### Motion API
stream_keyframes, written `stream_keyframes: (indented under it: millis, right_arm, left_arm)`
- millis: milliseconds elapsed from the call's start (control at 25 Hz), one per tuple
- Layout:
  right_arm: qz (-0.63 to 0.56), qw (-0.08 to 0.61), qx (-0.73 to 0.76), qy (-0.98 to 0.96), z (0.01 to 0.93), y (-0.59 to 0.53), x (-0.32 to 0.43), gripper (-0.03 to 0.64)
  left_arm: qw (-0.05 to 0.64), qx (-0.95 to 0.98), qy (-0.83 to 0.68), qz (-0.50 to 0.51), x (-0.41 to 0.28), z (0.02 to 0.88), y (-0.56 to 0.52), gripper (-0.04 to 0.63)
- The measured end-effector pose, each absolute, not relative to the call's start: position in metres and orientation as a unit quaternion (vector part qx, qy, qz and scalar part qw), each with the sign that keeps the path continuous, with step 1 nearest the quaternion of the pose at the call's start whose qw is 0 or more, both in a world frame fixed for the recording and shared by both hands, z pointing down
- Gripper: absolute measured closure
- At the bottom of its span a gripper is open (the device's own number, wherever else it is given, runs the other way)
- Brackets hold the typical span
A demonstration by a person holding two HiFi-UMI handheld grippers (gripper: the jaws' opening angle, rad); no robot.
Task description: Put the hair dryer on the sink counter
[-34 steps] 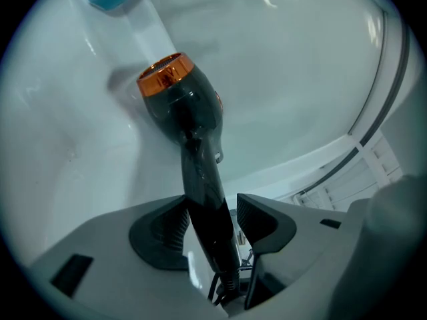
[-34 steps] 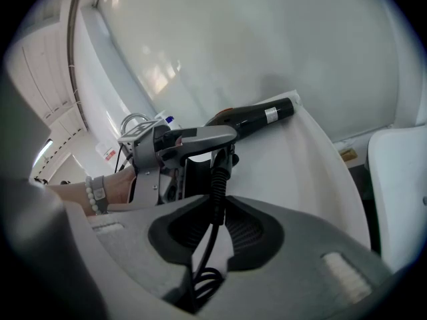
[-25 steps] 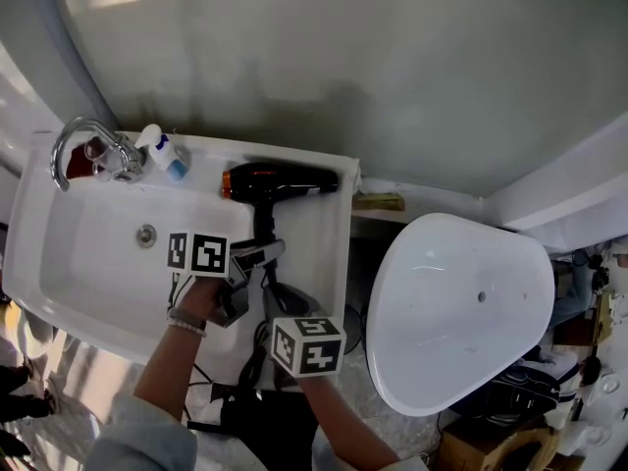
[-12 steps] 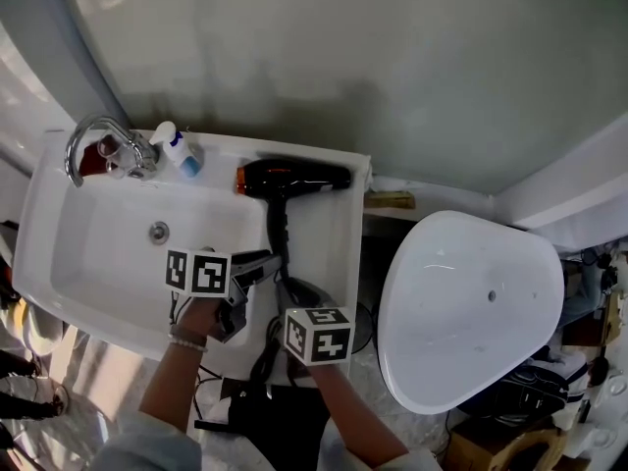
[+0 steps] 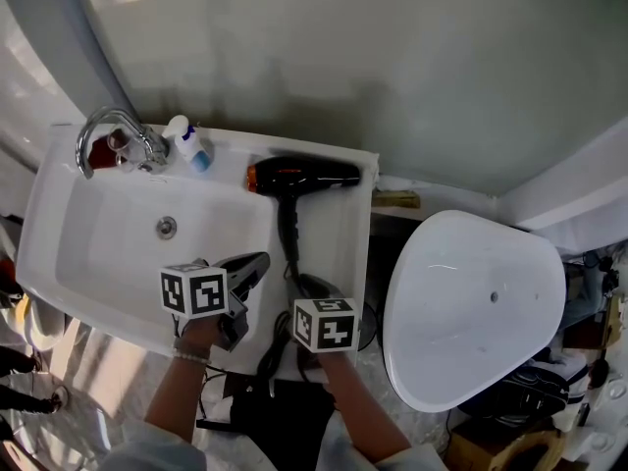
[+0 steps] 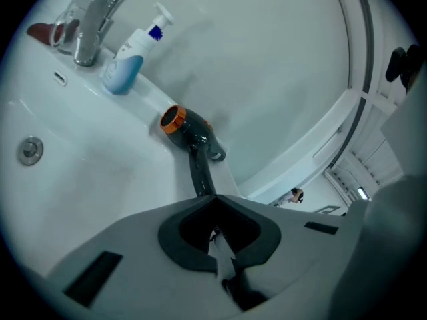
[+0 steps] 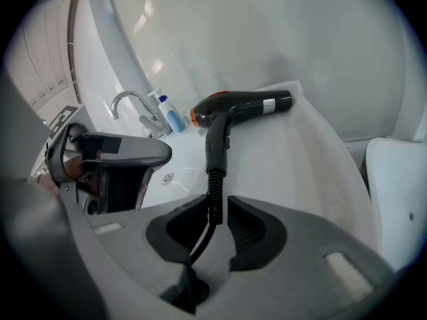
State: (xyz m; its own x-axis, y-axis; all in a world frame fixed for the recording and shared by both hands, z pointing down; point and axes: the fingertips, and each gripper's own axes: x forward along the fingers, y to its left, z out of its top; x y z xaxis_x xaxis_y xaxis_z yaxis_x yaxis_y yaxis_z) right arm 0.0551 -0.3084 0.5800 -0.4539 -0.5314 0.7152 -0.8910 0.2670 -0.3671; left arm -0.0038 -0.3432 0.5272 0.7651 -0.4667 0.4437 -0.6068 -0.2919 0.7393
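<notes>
Sink counter [image 5: 340,248], hair dryer [image 5: 299,176] along right edge; left gripper [image 5: 261,260] clamped empty, right gripper [image 5: 310,287] widening astride cord [image 7: 213,202].

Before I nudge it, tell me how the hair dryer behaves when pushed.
The hair dryer likely pivots, not rolls: its handle lies flat. The glossy counter looks slippery, so it may slide into the basin. Its cord may drag.

Black dryer [image 5: 304,174] with orange ring; white sink [image 5: 108,238]; white-and-blue bottle [image 5: 192,148], upper left; chrome tap [image 5: 149,147]; black-and-white square-patterned marker cubes [image 5: 193,291], lower centre.
</notes>
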Motion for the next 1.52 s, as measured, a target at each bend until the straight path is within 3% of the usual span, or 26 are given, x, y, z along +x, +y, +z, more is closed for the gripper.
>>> stream_keyframes:
  millis: [320,760,920,1520]
  right_arm:
    - [0.395,0.215,0.475,-0.756,0.575,-0.306,0.062,0.506]
    - [0.321,0.158,0.532,-0.768,0.502,-0.295,0.079,0.515]
    - [0.275,0.149,0.553,-0.772,0.469,-0.288,0.077,0.614]
    - [0.184,0.076,0.599,-0.775,0.376,-0.236,0.05,0.62]
  left_arm:
    - [0.484,0.799,-0.354,0.051,-0.011,0.515,-0.338,0.591]
    - [0.39,0.853,-0.339,0.074,-0.005,0.459,-0.32,0.591]
    - [0.348,0.873,-0.333,0.075,-0.007,0.436,-0.312,0.591]
    - [0.189,0.931,-0.3,0.086,-0.033,0.361,-0.251,0.592]
